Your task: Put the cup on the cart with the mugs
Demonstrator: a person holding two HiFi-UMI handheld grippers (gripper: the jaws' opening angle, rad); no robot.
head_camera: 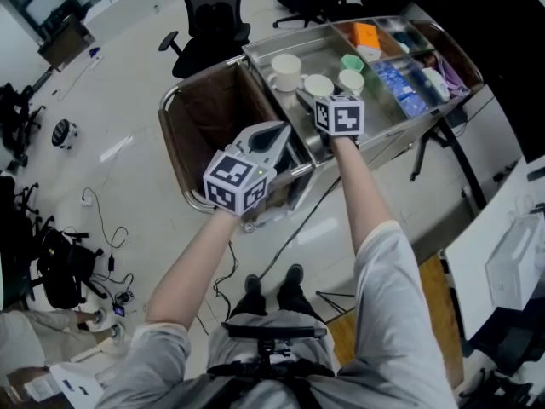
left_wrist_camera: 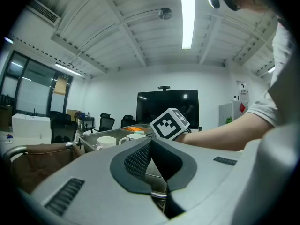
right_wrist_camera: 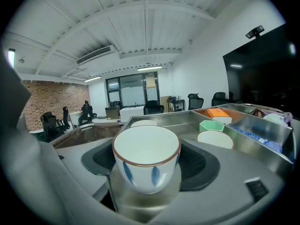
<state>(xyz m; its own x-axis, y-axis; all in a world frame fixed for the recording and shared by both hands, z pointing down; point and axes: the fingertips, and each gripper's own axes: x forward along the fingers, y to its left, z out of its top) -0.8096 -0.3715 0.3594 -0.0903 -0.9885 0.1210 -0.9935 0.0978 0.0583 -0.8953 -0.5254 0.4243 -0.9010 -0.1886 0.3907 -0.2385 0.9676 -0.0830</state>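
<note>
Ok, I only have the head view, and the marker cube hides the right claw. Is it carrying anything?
Observer: Yes, the right gripper view shows the right claw closed on a cup, held upright.
Operator: Which cup is it?
Observer: White, with a brown rim and blue strokes down its side.
Operator: And the left claw?
Observer: In the left gripper view the left claw is closed, with nothing in it.
</note>
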